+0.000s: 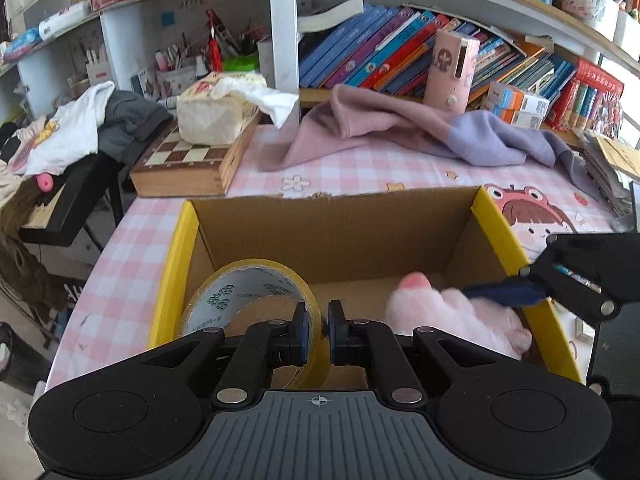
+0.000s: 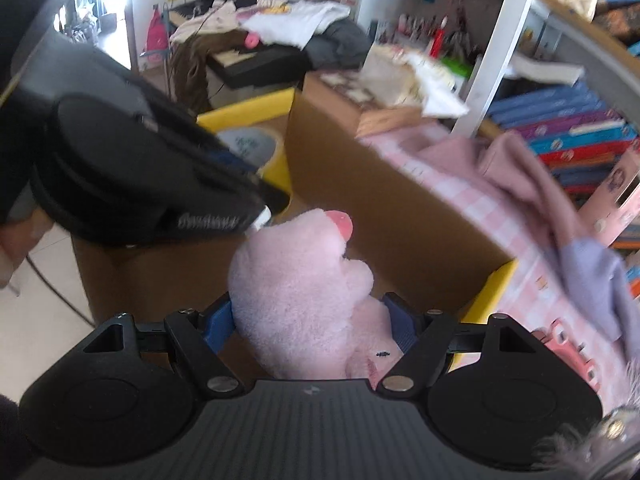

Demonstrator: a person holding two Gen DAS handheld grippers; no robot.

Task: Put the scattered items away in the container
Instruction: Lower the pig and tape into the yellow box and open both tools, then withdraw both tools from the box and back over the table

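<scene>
A cardboard box with yellow flaps stands on the pink checked table. My left gripper is shut on the wall of a clear tape roll, which hangs inside the box at its left side. My right gripper is shut on a pink plush toy, its blue pads pressing both sides. The plush toy sits low in the box's right half, and the right gripper reaches in over the right flap. The box and the left gripper's black body show in the right wrist view.
A wooden chessboard case with a tissue pack on it stands behind the box at left. A pink and lilac cloth lies across the table's back. Bookshelves rise behind. A chair with clothes stands left of the table.
</scene>
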